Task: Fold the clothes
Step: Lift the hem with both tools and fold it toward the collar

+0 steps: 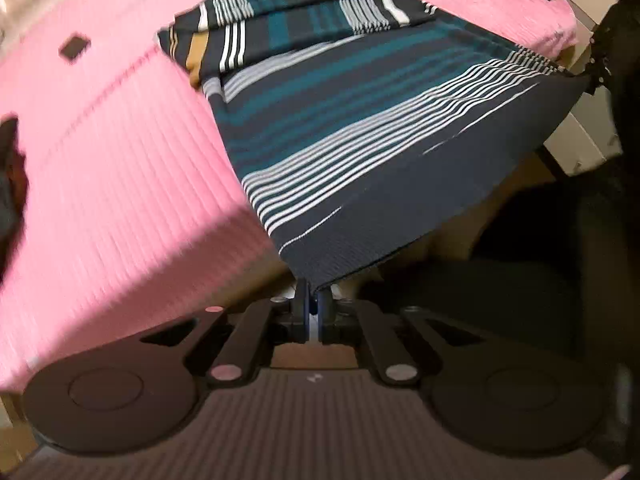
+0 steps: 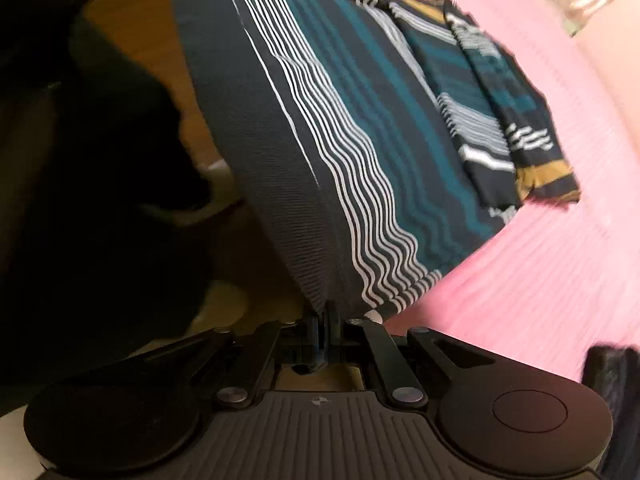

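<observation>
The left gripper (image 1: 315, 294) has its fingers pinched together on one bottom corner of a striped shirt (image 1: 348, 136), the dark hem caught between the pads at about 6 o'clock in the left wrist view. From that corner the cloth rises toward 12 o'clock, stretched flat and taut, its far corner reaching out to about 2 o'clock, where a dark shape holds it — too blurred to tell what that is.

The right gripper (image 2: 323, 320) is likewise clamped on a corner of the same shirt (image 2: 320, 140), again at 6 o'clock in its own view, and the dark hem band runs from there up toward 11 o'clock.

The shirt is navy with teal bands, bundles of thin white stripes and a little mustard. Its lower part is lifted off the bed between the two grippers — the upper part lies on a pink ribbed bedspread (image 1: 108, 184), where the sleeves are folded in across the body, seen toward 12 o'clock from the left wrist and toward 2 o'clock from the right wrist (image 2: 512, 128).

The bedspread (image 2: 540, 280) fills the 3 to 5 o'clock side of the right wrist view. A small dark rectangular thing (image 1: 74, 49) lies on it at about 10 o'clock in the left wrist view, well apart from the shirt.
</observation>
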### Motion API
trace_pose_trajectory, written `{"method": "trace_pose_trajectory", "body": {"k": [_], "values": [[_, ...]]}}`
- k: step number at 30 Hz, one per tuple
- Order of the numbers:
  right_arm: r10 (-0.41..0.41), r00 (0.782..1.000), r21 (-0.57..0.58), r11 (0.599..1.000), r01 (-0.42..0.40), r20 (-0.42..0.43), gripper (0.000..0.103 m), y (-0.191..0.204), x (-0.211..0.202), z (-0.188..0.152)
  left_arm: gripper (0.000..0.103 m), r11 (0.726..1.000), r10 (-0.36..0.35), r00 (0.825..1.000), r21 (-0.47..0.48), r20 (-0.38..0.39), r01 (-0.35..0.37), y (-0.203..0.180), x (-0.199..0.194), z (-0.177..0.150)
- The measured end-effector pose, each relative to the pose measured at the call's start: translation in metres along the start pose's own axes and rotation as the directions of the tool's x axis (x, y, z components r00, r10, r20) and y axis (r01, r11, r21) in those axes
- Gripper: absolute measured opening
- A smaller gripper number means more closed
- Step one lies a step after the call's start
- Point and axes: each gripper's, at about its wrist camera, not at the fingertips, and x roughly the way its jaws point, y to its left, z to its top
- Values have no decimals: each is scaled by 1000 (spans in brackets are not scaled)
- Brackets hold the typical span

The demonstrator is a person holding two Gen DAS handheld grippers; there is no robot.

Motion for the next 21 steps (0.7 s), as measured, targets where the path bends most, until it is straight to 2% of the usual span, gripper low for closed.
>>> {"method": "trace_pose_trajectory", "body": {"k": [3,7,12,17,21], "values": [[52,998,0,999,-52,-42,0,13,-14,-12,2,998,-46,998,-42,-40,44,-6,-5,-14],[87,993,-10,996,-88,-74,0,14,-17,-17,2,997,-81,995,-4,-51,80,2,0,-8],[6,1000,-36,999,-7,-22,0,-43,-30,10,2,1000,-22,997,14,69,21,84,-1,65],[-123,992,-39,991,125,39,0,-134,-47,60,2,999,40,979,20,202,-45,146,-10,148],[-205,978,-20,978,206,36,0,-207,-41,103,2,999,34,964,24,264,-42,194,9,221]]}}
